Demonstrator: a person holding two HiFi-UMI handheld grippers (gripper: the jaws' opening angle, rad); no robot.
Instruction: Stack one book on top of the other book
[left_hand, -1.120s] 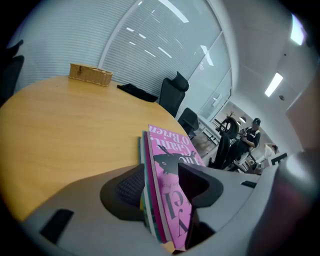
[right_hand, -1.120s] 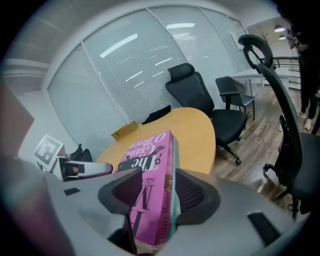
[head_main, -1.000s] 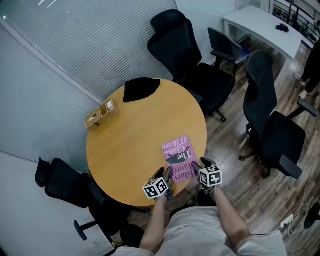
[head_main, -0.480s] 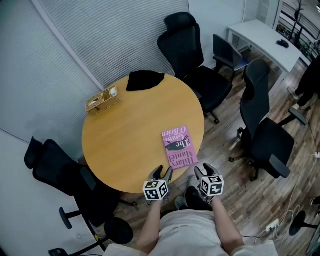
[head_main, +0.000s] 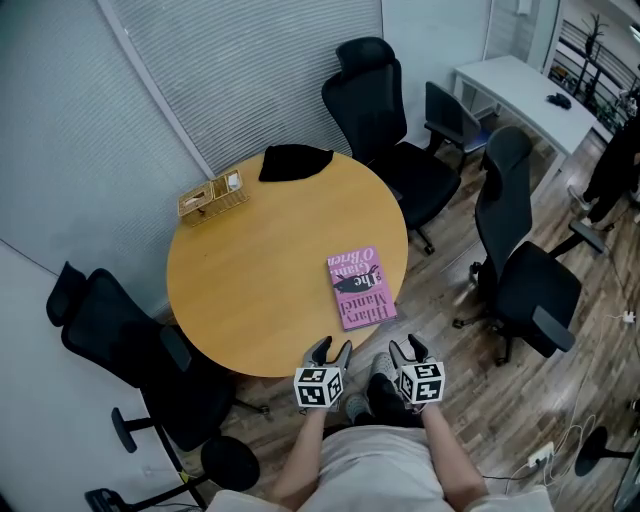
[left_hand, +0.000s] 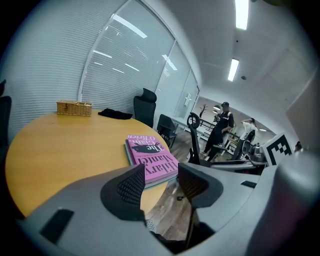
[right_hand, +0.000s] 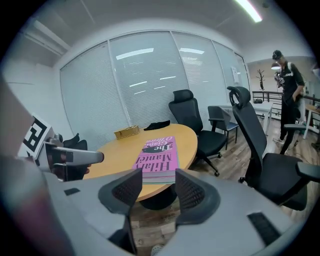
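A pink book (head_main: 361, 287) lies flat near the right front edge of the round wooden table (head_main: 250, 280). A second book's teal edge (left_hand: 129, 156) shows just under it, so the two lie as a stack. Both grippers hang off the table, in front of its near edge. My left gripper (head_main: 332, 349) is open with nothing between its jaws, and the stack (left_hand: 150, 155) shows beyond them. My right gripper (head_main: 408, 347) is also open and empty, and it looks at the stack (right_hand: 160, 160) from its short end.
A wicker basket (head_main: 211, 195) and a black cloth (head_main: 295, 161) sit at the table's far side. Black office chairs (head_main: 385, 110) (head_main: 525, 270) (head_main: 110, 335) ring the table. A white desk (head_main: 520, 85) and a standing person (head_main: 610, 165) are at the right.
Both grippers have drawn back from the pink book, past the table's near edge and upward. The book stays where it lay. The head view has pulled back with them.
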